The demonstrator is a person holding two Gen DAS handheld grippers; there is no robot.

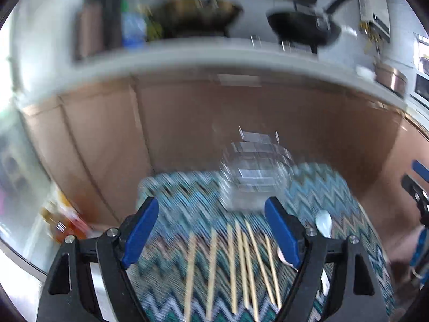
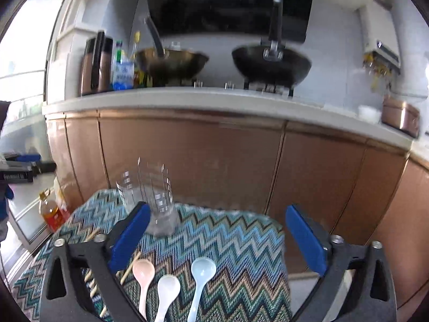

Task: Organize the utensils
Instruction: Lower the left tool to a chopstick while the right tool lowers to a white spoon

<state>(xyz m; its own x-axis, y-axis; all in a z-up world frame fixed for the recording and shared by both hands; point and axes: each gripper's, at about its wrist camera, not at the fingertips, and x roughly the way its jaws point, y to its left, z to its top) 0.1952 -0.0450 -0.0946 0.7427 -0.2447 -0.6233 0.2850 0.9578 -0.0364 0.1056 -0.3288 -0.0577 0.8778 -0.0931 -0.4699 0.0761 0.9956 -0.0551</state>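
Observation:
Several wooden chopsticks (image 1: 241, 263) lie side by side on a zigzag cloth (image 1: 187, 187), between the jaws of my open, empty left gripper (image 1: 211, 220). A clear glass holder (image 1: 254, 177) stands beyond them, blurred. A pale spoon (image 1: 324, 224) lies to its right. In the right wrist view, a pink spoon (image 2: 143, 271), a white spoon (image 2: 167, 289) and a light blue spoon (image 2: 203, 271) lie on the cloth (image 2: 228, 241) under my open, empty right gripper (image 2: 217, 236). Two clear glass holders (image 2: 156, 190) stand at the cloth's far left. Chopsticks (image 2: 131, 265) show by the left finger.
Brown cabinets (image 2: 214, 155) with a white counter (image 2: 187, 96) stand behind the table. Two woks (image 2: 270, 61), bottles (image 2: 123, 67) and a copper pot (image 2: 400, 116) sit on the counter. An oil bottle (image 2: 51, 210) stands on the floor at the left.

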